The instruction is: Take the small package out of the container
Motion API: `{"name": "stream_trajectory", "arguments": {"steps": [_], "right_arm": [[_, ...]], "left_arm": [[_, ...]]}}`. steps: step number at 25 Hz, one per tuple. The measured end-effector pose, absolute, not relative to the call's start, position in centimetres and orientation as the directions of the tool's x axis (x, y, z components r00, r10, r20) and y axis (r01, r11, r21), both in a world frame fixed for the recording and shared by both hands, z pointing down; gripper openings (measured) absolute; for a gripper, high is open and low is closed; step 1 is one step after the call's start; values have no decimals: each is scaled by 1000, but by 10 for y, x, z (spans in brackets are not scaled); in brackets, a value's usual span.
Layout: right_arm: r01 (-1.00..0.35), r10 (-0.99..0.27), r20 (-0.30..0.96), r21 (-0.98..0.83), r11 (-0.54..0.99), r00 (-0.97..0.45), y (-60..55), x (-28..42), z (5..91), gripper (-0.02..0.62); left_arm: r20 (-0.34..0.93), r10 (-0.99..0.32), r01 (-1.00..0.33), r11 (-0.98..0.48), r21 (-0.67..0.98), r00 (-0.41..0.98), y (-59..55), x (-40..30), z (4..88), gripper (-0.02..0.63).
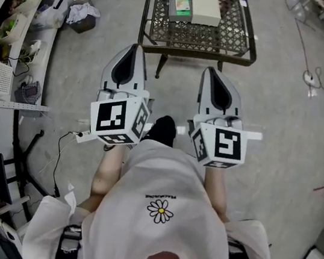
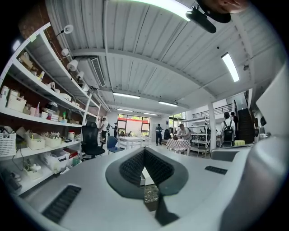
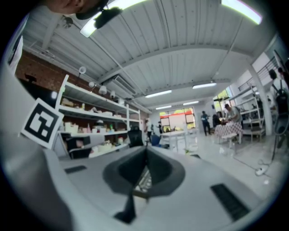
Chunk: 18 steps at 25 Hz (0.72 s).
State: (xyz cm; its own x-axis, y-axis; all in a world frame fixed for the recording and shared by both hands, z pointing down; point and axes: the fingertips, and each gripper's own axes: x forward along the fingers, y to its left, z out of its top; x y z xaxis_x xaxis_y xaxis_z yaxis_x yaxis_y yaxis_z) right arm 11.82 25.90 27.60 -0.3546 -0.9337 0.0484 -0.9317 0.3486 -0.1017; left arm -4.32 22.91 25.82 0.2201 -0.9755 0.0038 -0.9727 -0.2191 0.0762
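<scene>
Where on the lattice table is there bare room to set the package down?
Bare: the front strip of the table, between its near rim and the container and beige box. The back is crowded.

Probably workshop-lab: stocked shelves [image 2: 43, 118], office chair [image 2: 92, 140], worktables [image 2: 131, 140].

readable text: none | shirt [image 1: 158, 229] — small print [image 1: 162, 198] above daisy [image 1: 160, 210], perhaps a brand, too small to read

Container [image 1: 172, 4] L of box [image 1: 205, 6], on table [image 1: 195, 37].
</scene>
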Motion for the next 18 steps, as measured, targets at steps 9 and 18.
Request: {"name": "stream_trajectory", "arguments": {"steps": [9,18], "right_arm": [[-952,-954,-22,-63,300,-299,263,140,254,31],[-958,-957,-43,-3,288,-288,232,140,238,31]], "left_arm": [[-105,-967,-967,-240,86,230,223,-39,233,23],[-174,-948,-954,-286,89,268,192,-28,216,23]]}}
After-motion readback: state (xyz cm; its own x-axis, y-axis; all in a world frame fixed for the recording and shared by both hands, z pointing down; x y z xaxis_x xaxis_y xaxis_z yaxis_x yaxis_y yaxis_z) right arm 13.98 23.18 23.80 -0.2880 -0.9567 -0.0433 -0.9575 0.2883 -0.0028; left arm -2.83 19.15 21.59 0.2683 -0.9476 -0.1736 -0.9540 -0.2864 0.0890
